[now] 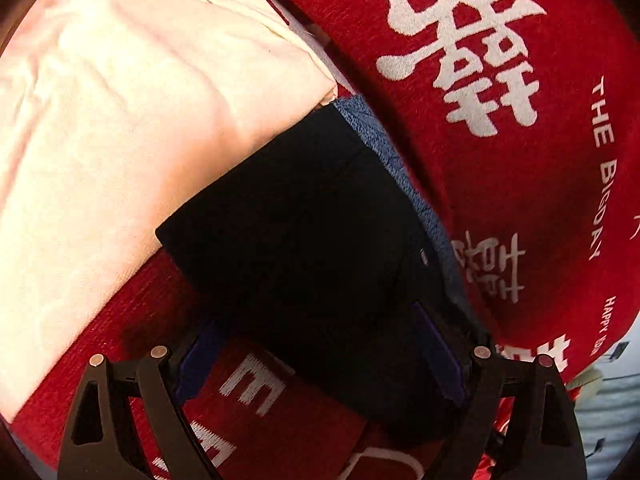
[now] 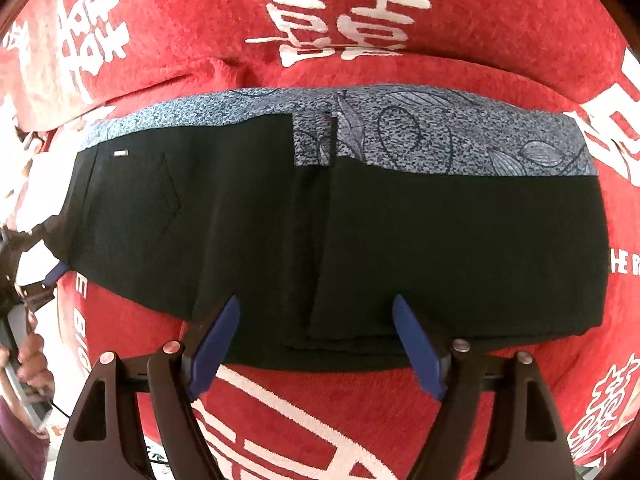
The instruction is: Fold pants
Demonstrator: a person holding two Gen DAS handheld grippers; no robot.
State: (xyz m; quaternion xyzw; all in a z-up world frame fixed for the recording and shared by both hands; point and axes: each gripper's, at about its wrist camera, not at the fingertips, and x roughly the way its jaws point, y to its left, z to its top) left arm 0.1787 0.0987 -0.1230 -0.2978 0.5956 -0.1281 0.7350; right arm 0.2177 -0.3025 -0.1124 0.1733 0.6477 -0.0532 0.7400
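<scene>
The black pants [image 2: 440,248] lie folded into a wide band on a red blanket [image 2: 500,32] printed with white characters. A small back pocket faces up at their left end. My right gripper [image 2: 315,299] hangs open over the pants' near edge, its blue fingertips [image 2: 412,332] spread above the cloth with nothing pinched. In the left wrist view the same pants [image 1: 304,232] run away from my left gripper [image 1: 314,314]. It is open and straddles their near end, pads apart from the cloth. The left gripper's blue fingertip [image 2: 56,272] also shows at the pants' left end.
A blue-grey leaf-patterned cloth [image 2: 460,136] sticks out from under the pants' far edge. A cream garment [image 1: 120,128] lies folded beside the pants' far end. A person's hand [image 2: 32,360] shows at the far left. Pale objects [image 1: 612,400] lie past the blanket's edge.
</scene>
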